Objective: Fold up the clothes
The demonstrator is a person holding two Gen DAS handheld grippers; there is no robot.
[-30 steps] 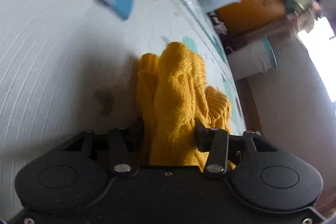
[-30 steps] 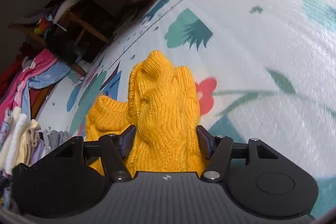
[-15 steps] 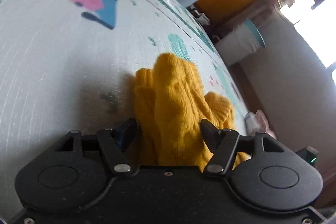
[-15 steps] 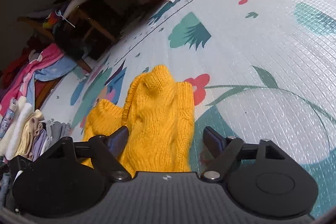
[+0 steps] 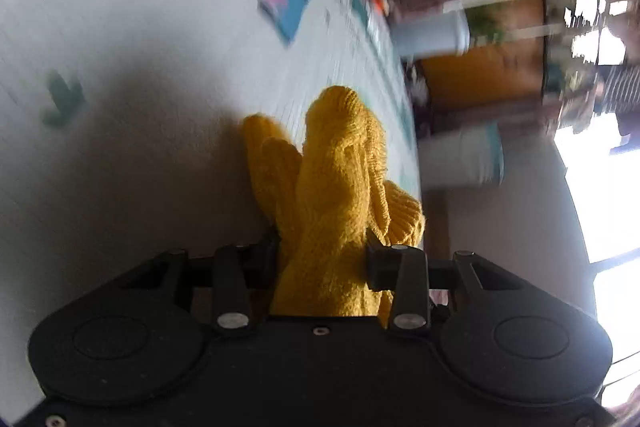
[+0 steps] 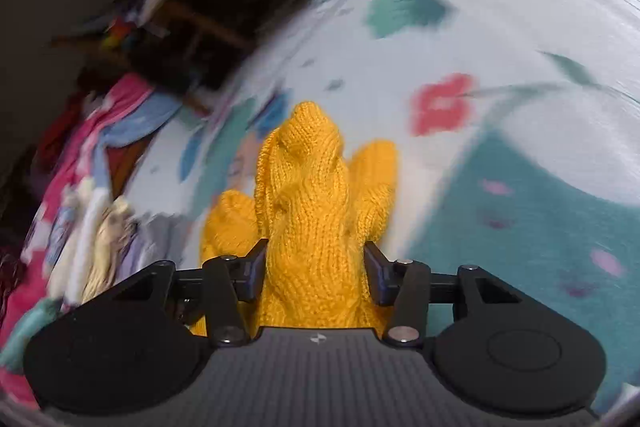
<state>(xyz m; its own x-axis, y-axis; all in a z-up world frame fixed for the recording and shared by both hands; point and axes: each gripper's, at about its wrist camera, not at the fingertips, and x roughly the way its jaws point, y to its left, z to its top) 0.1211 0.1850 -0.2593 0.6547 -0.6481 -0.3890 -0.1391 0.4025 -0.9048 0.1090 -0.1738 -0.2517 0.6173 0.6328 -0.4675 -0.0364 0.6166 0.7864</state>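
Left hand-held gripper (image 5: 322, 259): jaws pinched onto a bunched fold of the mustard-yellow cable-knit garment (image 5: 332, 195), which sticks up forward between the black fingers (image 5: 380, 267).

Right hand-held gripper (image 6: 314, 269): jaws likewise clamped on the same yellow knit (image 6: 312, 211), fabric filling the gap and rising in a peak ahead.

Garment hangs from both grips over the pale play mat with teal and red flower print (image 6: 500, 39).

Left of the mat, right wrist view: heap of pink, blue and cream clothes (image 6: 80, 179), blurred. Left wrist view: two pale cylindrical bins (image 5: 464, 159) beyond the mat edge, also blurred.
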